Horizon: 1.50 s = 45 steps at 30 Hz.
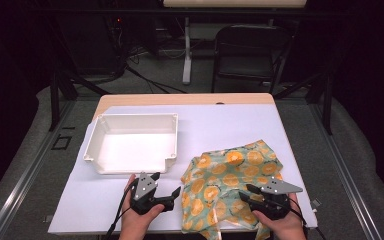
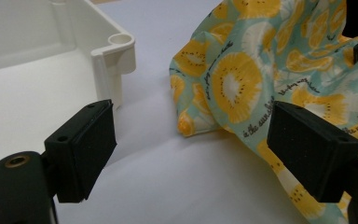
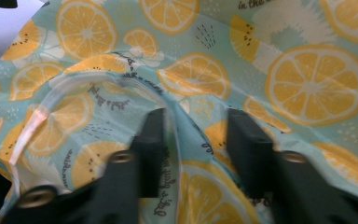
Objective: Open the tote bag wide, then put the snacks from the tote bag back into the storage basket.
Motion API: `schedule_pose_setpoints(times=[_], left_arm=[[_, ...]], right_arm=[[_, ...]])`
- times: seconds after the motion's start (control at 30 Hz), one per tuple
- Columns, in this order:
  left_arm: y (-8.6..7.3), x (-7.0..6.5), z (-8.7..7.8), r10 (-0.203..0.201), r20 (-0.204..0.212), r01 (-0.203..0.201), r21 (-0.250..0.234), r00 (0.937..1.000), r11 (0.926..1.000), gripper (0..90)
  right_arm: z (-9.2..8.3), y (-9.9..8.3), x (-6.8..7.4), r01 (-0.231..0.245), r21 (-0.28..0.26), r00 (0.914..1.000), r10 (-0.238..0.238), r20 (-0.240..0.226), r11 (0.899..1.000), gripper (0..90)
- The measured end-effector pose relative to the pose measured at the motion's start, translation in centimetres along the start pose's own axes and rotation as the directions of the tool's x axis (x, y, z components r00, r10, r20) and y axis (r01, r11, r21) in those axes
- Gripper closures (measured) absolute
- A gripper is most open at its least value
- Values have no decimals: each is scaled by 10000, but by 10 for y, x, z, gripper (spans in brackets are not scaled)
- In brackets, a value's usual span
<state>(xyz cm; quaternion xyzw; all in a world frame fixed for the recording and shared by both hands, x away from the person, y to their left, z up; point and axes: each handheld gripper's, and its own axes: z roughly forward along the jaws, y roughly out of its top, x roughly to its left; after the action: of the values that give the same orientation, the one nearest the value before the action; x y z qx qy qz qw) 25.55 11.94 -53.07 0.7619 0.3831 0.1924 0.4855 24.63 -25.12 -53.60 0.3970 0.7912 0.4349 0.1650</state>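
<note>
A crumpled teal cloth [image 1: 230, 167] printed with orange citrus slices lies on the right half of the white table [image 1: 220, 122]. My right gripper [image 1: 245, 194] rests on the cloth's near part. In the right gripper view its jaws [image 3: 196, 135] stand a narrow way apart, and a raised fold of the cloth [image 3: 284, 79] runs between them, close against one pad. My left gripper [image 1: 166, 184] hovers open just left of the cloth's edge. In the left gripper view its pads [image 2: 191, 140] are wide apart, with bare table between them and the cloth [image 2: 242, 79] beside the right pad.
A white rectangular tray [image 1: 125, 167] sits empty on the left half of the table, its near corner [image 2: 116, 51] close ahead of the left gripper. A dark chair [image 1: 247, 50] and table legs stand beyond the far edge.
</note>
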Motion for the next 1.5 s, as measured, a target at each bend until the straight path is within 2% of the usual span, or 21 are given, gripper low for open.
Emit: schedule_pose_setpoints(times=[0.07,0.13,0.23,0.3,0.5,0.67,0.7,0.73,0.93,1.1,1.17,1.27,1.33,1.5], left_arm=[[1,-3,1,9,62,-9,-21,10000,10000,156],[2,-5,1,41,184,-40,-69,9998,10000,158],[5,-9,0,41,309,-37,-140,9995,9999,159],[8,-13,0,73,403,-64,-210,9992,9998,159],[18,-25,0,234,735,-212,-310,9970,9993,159],[26,-32,4,240,809,-213,-342,9964,9992,160],[28,-34,4,219,846,-189,-357,9962,9992,162],[30,-36,5,235,895,-201,-388,9957,9990,163],[40,-48,10,644,1068,-597,-470,9922,9971,163],[47,-63,22,1017,1431,-993,-237,9845,9948,159],[50,-67,27,1156,1436,-1164,-30,9829,9932,158],[57,-71,35,1124,1251,-1156,193,9858,9931,160],[62,-74,39,1076,1336,-1116,234,9852,9935,161],[70,-86,48,1306,1715,-1339,78,9765,9910,157]], right_arm=[[0,1,-3,-251,79,9996,252,-108,9997,790],[-1,2,-6,-469,-92,9988,468,-124,9989,861],[-6,6,-7,-517,-606,9986,512,-104,9968,900],[-11,10,-7,-452,-878,9990,448,-65,9951,900],[-22,21,-4,-666,-1914,9977,682,18,9793,900],[-22,32,-5,-719,-2487,9972,748,23,9659,900],[-22,36,-6,-631,-2480,9977,672,81,9667,900],[-22,39,-6,-714,-2609,9972,748,33,9627,900],[-23,55,-5,-644,-2956,9976,687,42,9531,900],[-22,72,-8,-827,-3318,9962,873,-11,9397,900],[-20,77,-8,-843,-3354,9963,855,-113,9383,900],[-15,82,-7,-786,-3405,9969,773,-175,9370,900],[-13,85,-7,-770,-3408,9970,752,-185,9370,900],[-11,86,-2,-741,-3467,9972,675,-309,9351,900]])
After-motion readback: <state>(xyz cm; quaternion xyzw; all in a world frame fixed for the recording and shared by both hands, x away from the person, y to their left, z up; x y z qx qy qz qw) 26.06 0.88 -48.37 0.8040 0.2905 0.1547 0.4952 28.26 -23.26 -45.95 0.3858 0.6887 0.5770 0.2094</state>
